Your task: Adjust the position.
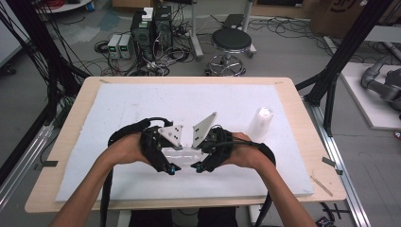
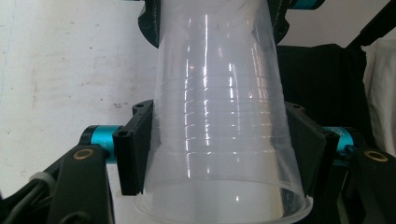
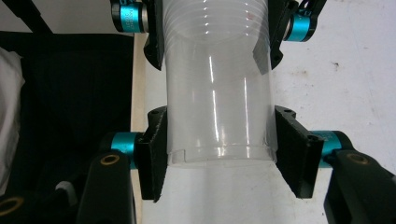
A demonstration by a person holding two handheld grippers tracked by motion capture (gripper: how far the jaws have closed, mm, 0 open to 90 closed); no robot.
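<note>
text: none legible | labels: none | brands: none | numbers: none | signs: none

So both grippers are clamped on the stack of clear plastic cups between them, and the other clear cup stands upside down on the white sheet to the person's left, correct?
Not quite. The other clear cup stands on the white sheet to the person's right, as the high view shows. The rest holds: the left gripper and the right gripper are both clamped on the stack of clear plastic cups between them.
</note>
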